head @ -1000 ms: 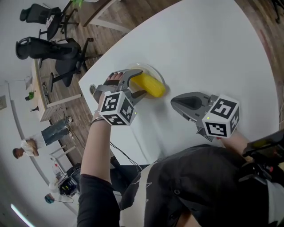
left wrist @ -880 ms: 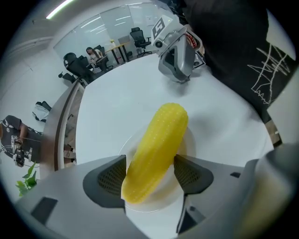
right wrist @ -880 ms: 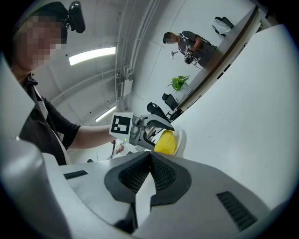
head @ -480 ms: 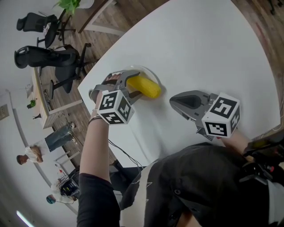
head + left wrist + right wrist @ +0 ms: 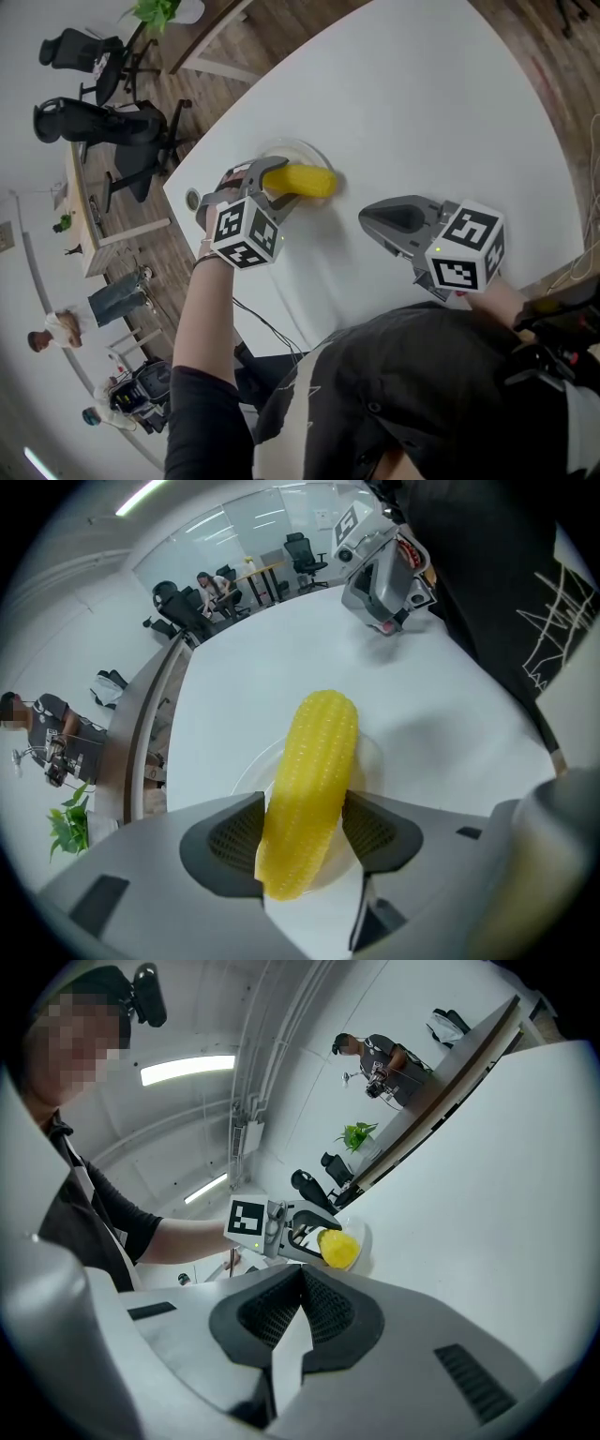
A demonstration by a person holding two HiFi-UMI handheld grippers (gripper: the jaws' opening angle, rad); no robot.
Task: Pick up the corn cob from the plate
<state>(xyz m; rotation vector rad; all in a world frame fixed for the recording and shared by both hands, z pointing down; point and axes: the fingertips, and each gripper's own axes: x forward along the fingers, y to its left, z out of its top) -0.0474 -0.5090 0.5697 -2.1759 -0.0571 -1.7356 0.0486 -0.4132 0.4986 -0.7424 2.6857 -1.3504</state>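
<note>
A yellow corn cob (image 5: 305, 180) lies over a small clear plate (image 5: 298, 150) near the white table's left edge. My left gripper (image 5: 279, 186) points steeply down at it. Its jaws have just been closing with the cob between them. In the left gripper view both pads (image 5: 225, 841) press the sides of the corn cob (image 5: 314, 771) above the plate (image 5: 246, 778). My right gripper (image 5: 367, 217) hovers to the right of the plate, apart from it, shut with nothing in it. Its pads (image 5: 272, 1312) meet, and the corn cob (image 5: 337, 1248) shows beyond them.
The table's edge (image 5: 178, 211) runs just left of the plate, with a small round fitting (image 5: 192, 199) beside it. Beyond it are wooden floor, black office chairs (image 5: 122, 122) and people (image 5: 84, 314). The person's dark shirt (image 5: 403, 394) fills the bottom of the head view.
The left jaws have closed in on the corn cob. The cob has swung from slanting down to the right to lying nearly level. The right gripper has stayed put.
</note>
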